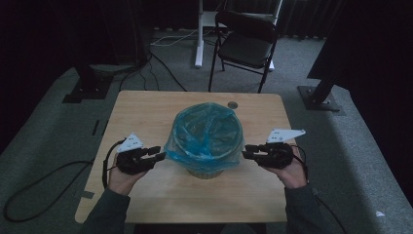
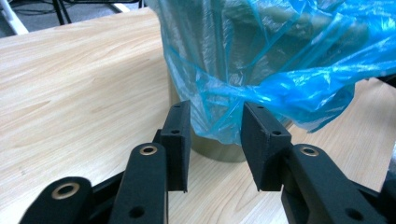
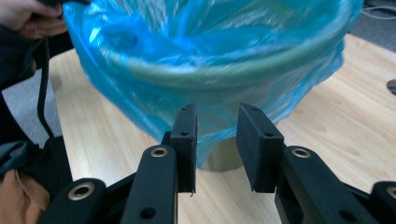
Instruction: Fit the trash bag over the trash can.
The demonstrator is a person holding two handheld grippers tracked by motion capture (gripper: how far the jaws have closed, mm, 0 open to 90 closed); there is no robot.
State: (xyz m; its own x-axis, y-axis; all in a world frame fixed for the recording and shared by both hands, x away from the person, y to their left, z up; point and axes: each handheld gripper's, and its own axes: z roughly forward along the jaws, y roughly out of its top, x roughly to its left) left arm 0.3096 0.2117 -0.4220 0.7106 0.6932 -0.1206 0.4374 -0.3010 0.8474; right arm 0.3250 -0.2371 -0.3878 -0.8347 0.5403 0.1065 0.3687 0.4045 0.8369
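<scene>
Black two-jaw tools (image 1: 162, 155) (image 1: 245, 152) with brass-ringed screw holes, white three-cornered plates, black cables, grey sleeves.

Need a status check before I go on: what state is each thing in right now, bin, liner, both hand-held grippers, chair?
Waste bin: upright on the table, lined.
Blue bin liner: mouth open, edge folded down over the rim, hanging loose outside.
Left hand-held gripper: jaws open, beside the liner, nothing clamped.
Right hand-held gripper: jaws open, beside the liner, nothing clamped.
Folding chair: unfolded, empty, behind the table.
</scene>
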